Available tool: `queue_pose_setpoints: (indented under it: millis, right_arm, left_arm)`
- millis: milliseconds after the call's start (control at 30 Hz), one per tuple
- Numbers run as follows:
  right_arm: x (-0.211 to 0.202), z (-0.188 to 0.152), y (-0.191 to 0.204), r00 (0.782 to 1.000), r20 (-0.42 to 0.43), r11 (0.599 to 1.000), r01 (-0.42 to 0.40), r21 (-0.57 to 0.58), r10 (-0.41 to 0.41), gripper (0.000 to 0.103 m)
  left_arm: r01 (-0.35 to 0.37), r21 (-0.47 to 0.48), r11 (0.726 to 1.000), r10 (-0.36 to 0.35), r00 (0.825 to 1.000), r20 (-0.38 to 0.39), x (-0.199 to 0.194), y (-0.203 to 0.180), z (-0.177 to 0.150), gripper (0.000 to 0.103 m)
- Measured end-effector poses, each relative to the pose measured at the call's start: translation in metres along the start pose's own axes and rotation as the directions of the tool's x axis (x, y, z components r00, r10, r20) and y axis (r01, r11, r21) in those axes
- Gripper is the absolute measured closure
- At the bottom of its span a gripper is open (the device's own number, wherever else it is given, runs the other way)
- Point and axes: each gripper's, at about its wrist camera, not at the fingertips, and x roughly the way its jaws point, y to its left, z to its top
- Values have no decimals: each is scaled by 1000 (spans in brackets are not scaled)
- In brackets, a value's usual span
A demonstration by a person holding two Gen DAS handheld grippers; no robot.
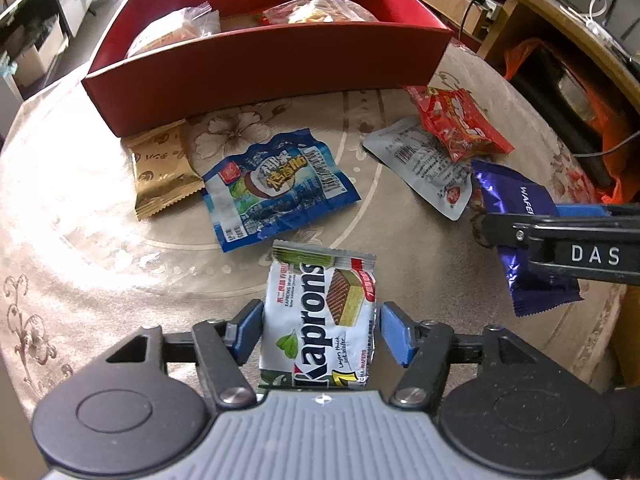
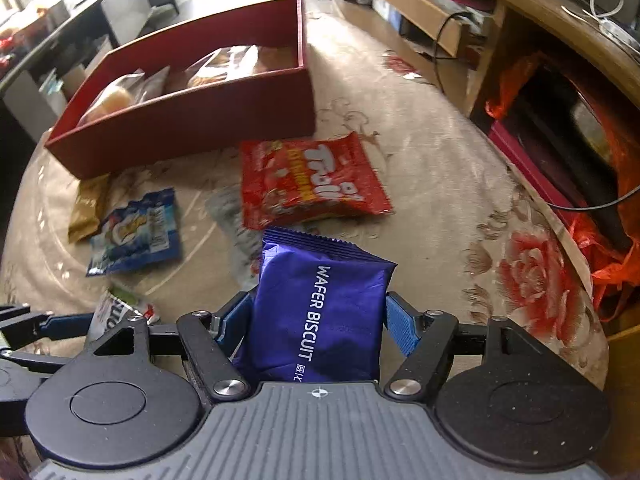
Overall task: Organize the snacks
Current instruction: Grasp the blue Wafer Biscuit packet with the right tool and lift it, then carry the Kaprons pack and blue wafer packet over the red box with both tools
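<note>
Holding one packet each, both grippers are in the carrying step. The left gripper [image 1: 320,330] is clenched on the white wafer packet [image 1: 320,320], and the right gripper [image 2: 318,320] is clenched on the purple biscuit packet [image 2: 320,312]. Both packets are lifted, well in front of the red box [image 1: 256,68]. In this box some snacks already lie. I think the next move needs to bring each packet over the box's near wall and release it inside.

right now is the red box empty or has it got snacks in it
Not empty. The red box already holds at least two clear snack bags, visible over its wall in both views. How full it is cannot be told.
</note>
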Motion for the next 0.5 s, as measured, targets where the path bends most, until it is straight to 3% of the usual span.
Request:
queue_pose_setpoints:
  millis: [100, 167, 267, 333, 500]
  right_arm:
    - [0, 0, 3, 1000, -8, 1000, -11, -12, 11, 26]
    - [-3, -2, 5, 1000, -2, 1000, -12, -21, 12, 26]
    - [-9, -1, 9, 1000, 12, 999, -23, -31, 23, 26]
    - [-15, 0, 13, 999, 28, 998, -30, -49, 32, 26]
    - [-28, 5, 14, 995, 83, 997, -45, -55, 50, 26]
  left_arm:
    - [-10, 48, 999, 10, 1000, 4, 6, -11, -2, 23]
    - [-34, 75, 997, 33, 999, 16, 9, -18, -5, 21]
    - [-82, 73, 994, 81, 997, 18, 8, -24, -9, 29]
    - [-93, 44, 995, 92, 996, 4, 3, -23, -7, 48]
    - [-138, 13, 990, 138, 990, 13, -5, -12, -5, 49]
